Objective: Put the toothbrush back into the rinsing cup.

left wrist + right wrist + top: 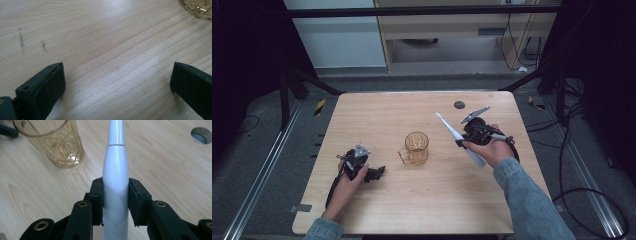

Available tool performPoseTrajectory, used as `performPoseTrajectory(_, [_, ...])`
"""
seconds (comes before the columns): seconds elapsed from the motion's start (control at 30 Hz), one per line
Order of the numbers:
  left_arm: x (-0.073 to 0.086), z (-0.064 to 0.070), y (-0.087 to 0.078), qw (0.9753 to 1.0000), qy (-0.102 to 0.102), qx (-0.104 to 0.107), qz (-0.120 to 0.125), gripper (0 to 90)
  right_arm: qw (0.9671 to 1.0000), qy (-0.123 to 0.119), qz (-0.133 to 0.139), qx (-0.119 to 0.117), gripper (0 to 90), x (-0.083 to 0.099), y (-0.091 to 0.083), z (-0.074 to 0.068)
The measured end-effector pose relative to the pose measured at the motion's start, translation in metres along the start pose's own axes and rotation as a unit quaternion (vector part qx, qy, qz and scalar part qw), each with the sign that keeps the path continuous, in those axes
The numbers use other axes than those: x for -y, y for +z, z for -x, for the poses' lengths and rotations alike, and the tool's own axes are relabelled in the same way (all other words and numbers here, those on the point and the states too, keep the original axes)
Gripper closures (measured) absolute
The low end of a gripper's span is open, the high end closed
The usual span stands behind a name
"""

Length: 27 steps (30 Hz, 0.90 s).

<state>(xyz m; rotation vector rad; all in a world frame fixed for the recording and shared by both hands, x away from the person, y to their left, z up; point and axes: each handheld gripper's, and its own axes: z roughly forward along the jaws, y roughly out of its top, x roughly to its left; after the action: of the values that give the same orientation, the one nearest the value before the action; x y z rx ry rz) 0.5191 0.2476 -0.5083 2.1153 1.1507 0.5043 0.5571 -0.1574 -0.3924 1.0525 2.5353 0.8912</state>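
Note:
An amber glass mug (415, 148) with a handle stands near the middle of the wooden table (377, 115); its wall fills the upper left of the right gripper view (62, 147) and its base edge peeks into the left gripper view (200, 8). My right gripper (460, 143) is shut on a white electric toothbrush (453, 132), held above the table right of the mug, brush head pointing up and left. The toothbrush body (115, 182) sits clamped between the pads. My left gripper (379, 172) rests on the table left of the mug, jaws wide open with nothing between them (117, 82).
A round dark grommet hole (459, 104) lies at the table's far side, also seen in the right gripper view (201, 135). Cables trail on the floor to the right (572, 190). Bare wood (437, 200) lies in front of the mug.

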Motion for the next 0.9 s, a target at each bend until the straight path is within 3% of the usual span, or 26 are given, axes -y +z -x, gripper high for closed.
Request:
performPoseTrajectory(0.3, [0.000,0.000,0.000,1.0000,-0.001,0.000,0.001,0.0,0.9992,0.014,0.038,0.004,66.6,-0.022,-0.003,-0.001])
performPoseTrajectory(0.53, [0.000,0.000,0.000,1.0000,-0.001,0.000,0.001,0.0,0.9965,0.026,0.078,0.008,66.6,-0.036,-0.006,-0.002])
performPoseTrajectory(0.9, [0.000,0.000,0.000,1.0000,0.000,0.000,0.000,0.0,0.9935,0.029,0.110,0.009,66.6,-0.060,-0.006,-0.011])
